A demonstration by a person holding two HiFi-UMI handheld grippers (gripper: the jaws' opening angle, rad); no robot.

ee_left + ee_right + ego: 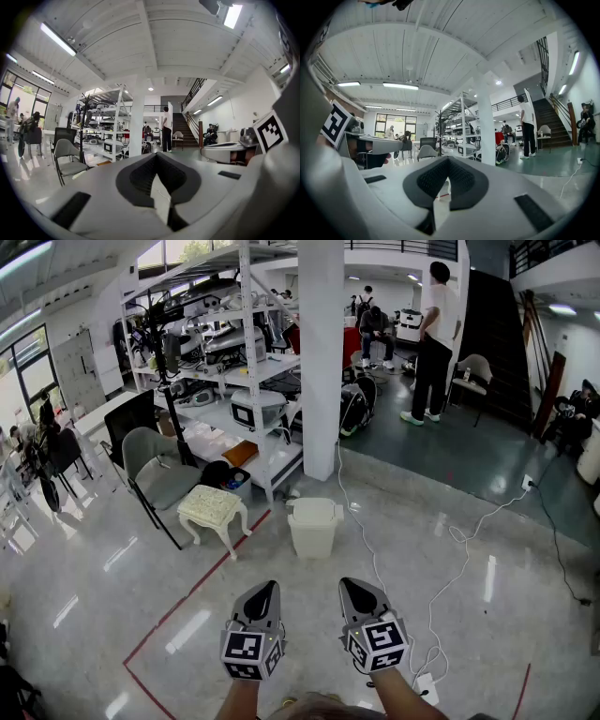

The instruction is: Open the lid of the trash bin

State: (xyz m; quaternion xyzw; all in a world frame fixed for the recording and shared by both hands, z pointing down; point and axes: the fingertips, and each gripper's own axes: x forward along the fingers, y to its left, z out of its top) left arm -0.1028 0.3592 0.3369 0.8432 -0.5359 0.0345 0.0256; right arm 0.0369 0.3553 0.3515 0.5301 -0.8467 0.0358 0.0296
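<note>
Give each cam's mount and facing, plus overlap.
Head view: on the head, facing forward-down at bin; left hand-held gripper, right hand-held gripper and forearms show.
Left gripper view: on left one, along its shut jaws toward pillar; right one at right edge.
Right gripper view: mirrored, jaws shut; left one at left edge.
All share: pillar, shelves, standing person.

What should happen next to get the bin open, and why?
Probably walk forward to the trash bin: its lid is down, and the left gripper and right gripper hang shut and empty, well short of it.
</note>
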